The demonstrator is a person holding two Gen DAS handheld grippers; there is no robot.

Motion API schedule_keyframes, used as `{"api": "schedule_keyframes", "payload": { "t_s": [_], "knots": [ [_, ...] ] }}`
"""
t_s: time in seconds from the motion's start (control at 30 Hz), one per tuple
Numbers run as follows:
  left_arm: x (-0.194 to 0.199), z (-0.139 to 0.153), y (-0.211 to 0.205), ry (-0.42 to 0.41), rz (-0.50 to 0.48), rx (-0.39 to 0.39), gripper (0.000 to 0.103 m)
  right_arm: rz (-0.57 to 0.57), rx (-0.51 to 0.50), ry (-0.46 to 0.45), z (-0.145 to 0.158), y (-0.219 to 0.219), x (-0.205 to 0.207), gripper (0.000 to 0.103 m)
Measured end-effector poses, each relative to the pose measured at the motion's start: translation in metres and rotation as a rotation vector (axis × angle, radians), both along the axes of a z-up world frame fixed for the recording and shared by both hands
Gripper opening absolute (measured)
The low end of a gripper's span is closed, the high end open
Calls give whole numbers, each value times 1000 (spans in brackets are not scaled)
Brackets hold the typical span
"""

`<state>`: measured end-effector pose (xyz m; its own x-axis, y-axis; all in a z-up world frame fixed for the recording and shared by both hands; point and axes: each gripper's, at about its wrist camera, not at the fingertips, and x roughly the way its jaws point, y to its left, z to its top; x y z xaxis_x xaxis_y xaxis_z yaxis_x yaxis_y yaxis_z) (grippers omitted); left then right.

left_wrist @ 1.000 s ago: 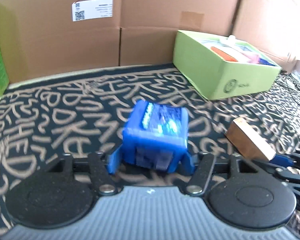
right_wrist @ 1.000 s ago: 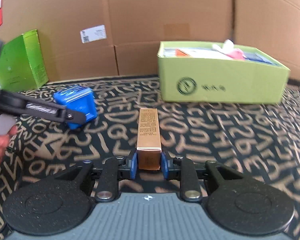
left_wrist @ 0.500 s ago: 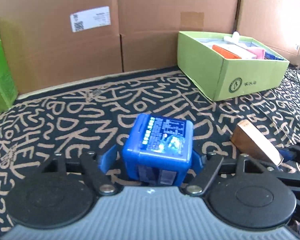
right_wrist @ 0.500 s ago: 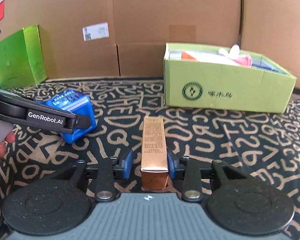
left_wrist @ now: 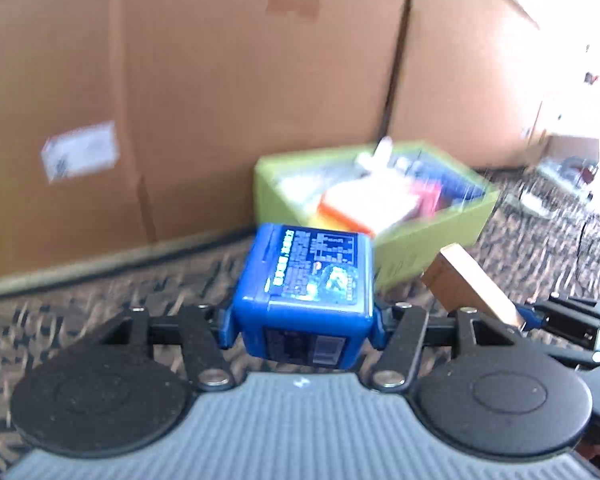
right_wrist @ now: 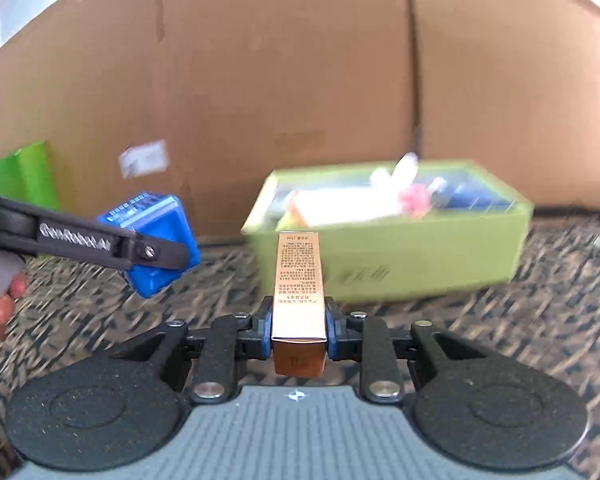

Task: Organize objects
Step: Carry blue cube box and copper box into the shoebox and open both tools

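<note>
Both hands mid-carry. Left hand-held gripper [left_wrist: 302,322] jaws just closed in, now clamped on blue box [left_wrist: 306,292], box off patterned cloth [left_wrist: 80,304], tilted. Right hand-held gripper [right_wrist: 298,334] clenched on slim copper carton [right_wrist: 298,292], carton pointing straight ahead, also lifted. Green tray [right_wrist: 420,256] ahead by cardboard wall, already part-filled. Step in hand, by my read: transport toward tray. Next move calls for clearing near rim, finding free gap among contents, lowering before letting go. Two loads close together — mind collision.
</note>
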<state>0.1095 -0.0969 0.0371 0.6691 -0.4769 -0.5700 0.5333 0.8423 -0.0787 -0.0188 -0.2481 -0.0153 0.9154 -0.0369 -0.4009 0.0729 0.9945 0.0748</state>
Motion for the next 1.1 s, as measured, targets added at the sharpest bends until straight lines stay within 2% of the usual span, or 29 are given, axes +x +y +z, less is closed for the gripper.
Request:
{"api": "schedule_keyframes", "payload": {
  "t_s": [0.13, 0.27, 0.4, 0.5, 0.57, 0.6, 0.63, 0.7, 0.8, 0.9, 0.97, 1.03, 1.1],
  "knots": [
    [30, 28, -39, -23, -22, -30, 58, -65, -58, -64, 23, -27, 18, 27],
    [66, 38, -79, -36, -7, -27, 58, -106, -128, -97, 41, -54, 51, 27],
    [98, 30, -104, -22, 26, -31, 58, -120, -160, -107, 42, -76, 87, 27],
    [115, 15, -116, 1, 39, -23, 58, -120, -148, -105, 30, -92, 110, 27],
    [120, 4, -120, -16, 34, -27, 64, -116, -132, -97, 18, -99, 123, 27],
    [120, -1, -120, -29, 30, -41, 89, -117, -128, -76, 10, -104, 131, 36],
    [118, -3, -117, -39, 39, -63, 103, -125, -130, -46, 3, -106, 136, 56],
    [109, -5, -106, -64, 40, -117, 103, -161, -122, -59, -5, -109, 131, 70],
    [91, -2, -96, -104, 49, -132, 103, -158, -101, -167, -6, -105, 106, 74],
    [65, 0, -84, -141, 55, -143, 103, -154, -78, -208, -2, -97, 79, 82],
    [45, -1, -75, -149, 60, -163, 103, -129, -63, -197, -1, -90, 60, 86],
    [29, -1, -66, -127, 71, -175, 103, -116, -43, -167, -1, -77, 45, 93],
    [12, -4, -57, -95, 84, -176, 103, -125, -30, -128, -4, -68, 27, 95]
  ]
}}
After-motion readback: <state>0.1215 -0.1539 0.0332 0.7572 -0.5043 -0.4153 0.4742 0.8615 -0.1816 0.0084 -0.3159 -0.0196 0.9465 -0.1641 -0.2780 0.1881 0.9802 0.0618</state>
